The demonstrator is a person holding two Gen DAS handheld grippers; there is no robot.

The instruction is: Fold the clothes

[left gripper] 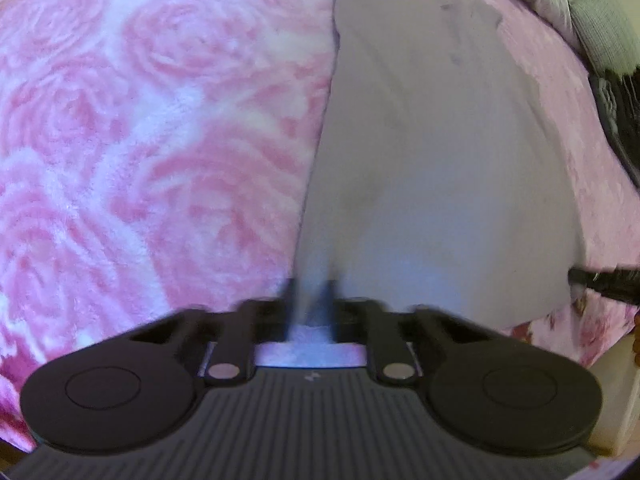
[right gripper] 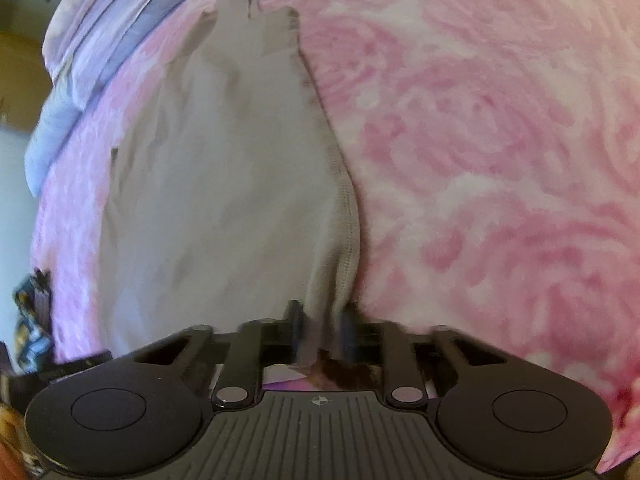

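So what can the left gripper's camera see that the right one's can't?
Only the left wrist view shows a grey-green knitted item at the far right edge and the tip of the other black gripper reaching the cloth's right side. Only the right wrist view shows a stack of lilac bedding at the upper left and the garment's ribbed hem. Both show the pale grey garment lying on the pink rose-patterned blanket, with the camera's own gripper, left or right, shut on its near edge.

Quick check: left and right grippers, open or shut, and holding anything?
Left gripper: shut on the near edge of the grey garment.
Right gripper: shut on the grey garment's hemmed edge.
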